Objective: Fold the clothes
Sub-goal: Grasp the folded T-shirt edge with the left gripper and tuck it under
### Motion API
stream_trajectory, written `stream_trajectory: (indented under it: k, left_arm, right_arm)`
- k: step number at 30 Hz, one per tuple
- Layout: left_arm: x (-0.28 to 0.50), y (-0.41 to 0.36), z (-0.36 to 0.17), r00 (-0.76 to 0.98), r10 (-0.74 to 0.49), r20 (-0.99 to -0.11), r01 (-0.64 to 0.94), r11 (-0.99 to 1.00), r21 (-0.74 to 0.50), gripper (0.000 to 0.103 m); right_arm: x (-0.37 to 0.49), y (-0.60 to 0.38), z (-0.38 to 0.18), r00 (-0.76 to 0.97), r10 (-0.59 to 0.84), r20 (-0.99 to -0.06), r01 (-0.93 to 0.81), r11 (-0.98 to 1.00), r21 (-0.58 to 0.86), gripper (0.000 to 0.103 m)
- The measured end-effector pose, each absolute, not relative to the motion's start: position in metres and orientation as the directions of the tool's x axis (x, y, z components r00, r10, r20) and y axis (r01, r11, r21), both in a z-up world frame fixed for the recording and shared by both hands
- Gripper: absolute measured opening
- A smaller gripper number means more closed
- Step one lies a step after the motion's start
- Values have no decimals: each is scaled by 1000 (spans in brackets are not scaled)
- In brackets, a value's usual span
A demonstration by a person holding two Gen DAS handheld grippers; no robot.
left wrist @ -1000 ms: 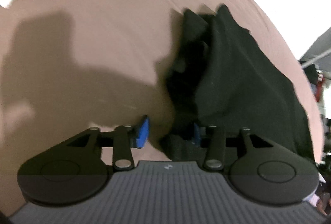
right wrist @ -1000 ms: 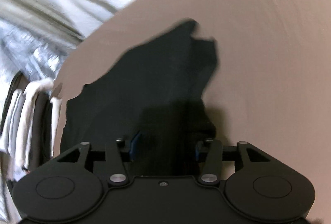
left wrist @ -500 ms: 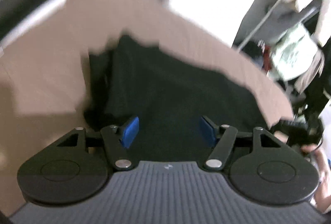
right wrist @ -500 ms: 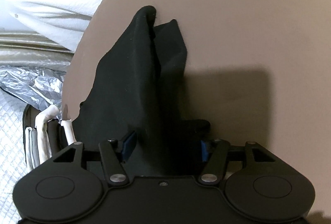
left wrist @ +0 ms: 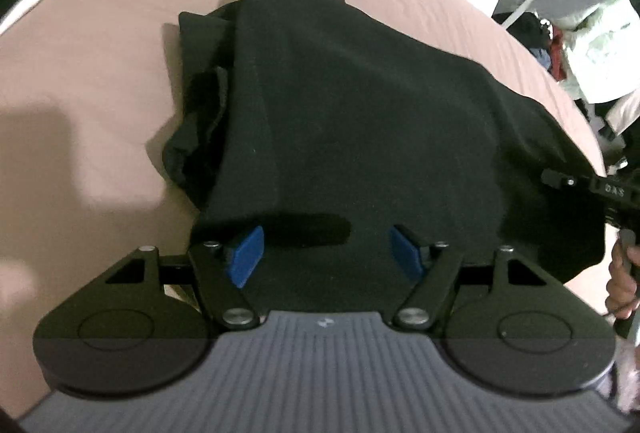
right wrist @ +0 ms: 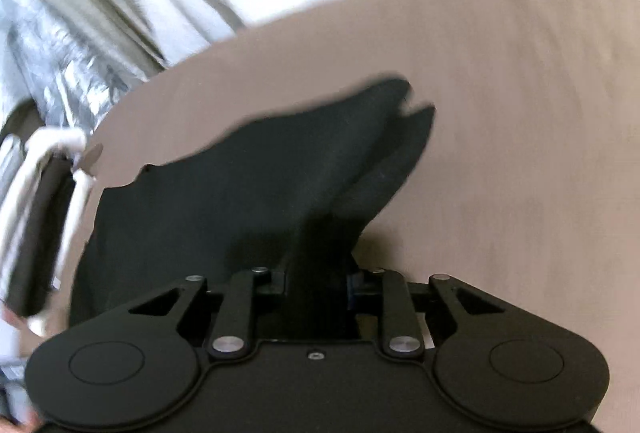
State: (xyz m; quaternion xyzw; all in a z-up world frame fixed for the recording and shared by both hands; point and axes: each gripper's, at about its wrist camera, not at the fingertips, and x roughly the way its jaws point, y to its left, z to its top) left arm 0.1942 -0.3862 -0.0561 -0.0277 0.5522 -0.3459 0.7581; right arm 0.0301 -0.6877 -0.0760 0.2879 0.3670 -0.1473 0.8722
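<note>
Between the right gripper's (right wrist: 316, 283) jaws, nearest its lens: a bunched ridge of the black garment (right wrist: 248, 201). Jaws closing on it, pads appear to pinch the cloth; a sliver of blue pad shows at the right, the left pad is buried. From that pinch the fabric fans away and to the left over the tan bed surface (right wrist: 520, 153), ending in a forked tip at the far end.

Left gripper (left wrist: 326, 253): jaws spread and opening, blue pads (left wrist: 244, 261) clear of the cloth, nothing between them but garment lying flat underneath. Garment's long axis runs away from these fingers, bulk directly ahead; a crumpled layer pokes out on the left edge.

Judgement: right hand already has the hem, left is nearest the free near edge.

Unclear: right view is motion-blurred; garment type and far corners are not readable. The right gripper shows only as a cut-off black part at the left view's right edge.
</note>
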Motion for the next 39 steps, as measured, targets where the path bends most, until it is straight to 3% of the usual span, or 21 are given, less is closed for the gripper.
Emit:
stream_trajectory:
  k: [8,11,13,15,17,20,23,24,25,28,32,35,39]
  left_arm:
    - [242,-334,-44,211,-720,-661,320,690,-649,70]
    - [255,-306,-51,261,-725,-638,248,689,-681,71]
    - [265,-300,-61,294,-663,-689,219,748,-626,71]
    - [271,-301,-71,291,-628,-722,209,778,-593,71]
    - [276,-299,-80,265,-652,-710,169,756,-632,71]
    - [279,-293,-80,254,-697,-671,137,713,-688,71]
    - [276,-291,-70,263,-705,-659,136,703,-698,71]
    - [275,-291,-67,252,-707,-661,138,702,-699,71]
    - [273,-293,-65,235,-699,-676,149,713,-685,71]
    - [265,-305,-54,260,-596,-760,214,803,-557,71]
    - [252,-307,-40,325,-550,-770,253,834,-489,72]
    - [241,-312,-26,389,-546,-743,279,838,-469,78]
    - [228,-320,-13,436,-599,-671,367,800,-475,78]
  right_arm:
    - [119,-579,24,730,-5,-683,172,969,177,25]
    - [163,-530,14,683,20,-731,102,987,122,25]
    - [192,-496,0,635,24,-772,55,996,75,26]
    - [218,-469,-29,536,14,-844,19,999,29,37]
    - [232,-460,-49,467,32,-884,41,997,58,42]
    - [223,-476,-40,512,126,-850,78,978,193,53]
    - [184,-517,-17,618,385,-685,28,861,509,60]
    - [167,-533,-12,648,438,-623,19,808,588,67]
    - [152,-545,-9,667,427,-611,30,804,594,70]
    - [118,-565,-7,678,245,-693,101,903,418,71]
    - [75,-573,-27,692,2,-722,136,982,134,71]
    - [62,-577,-48,684,41,-729,147,970,193,71]
    - [72,-569,-49,692,124,-711,75,967,243,71]
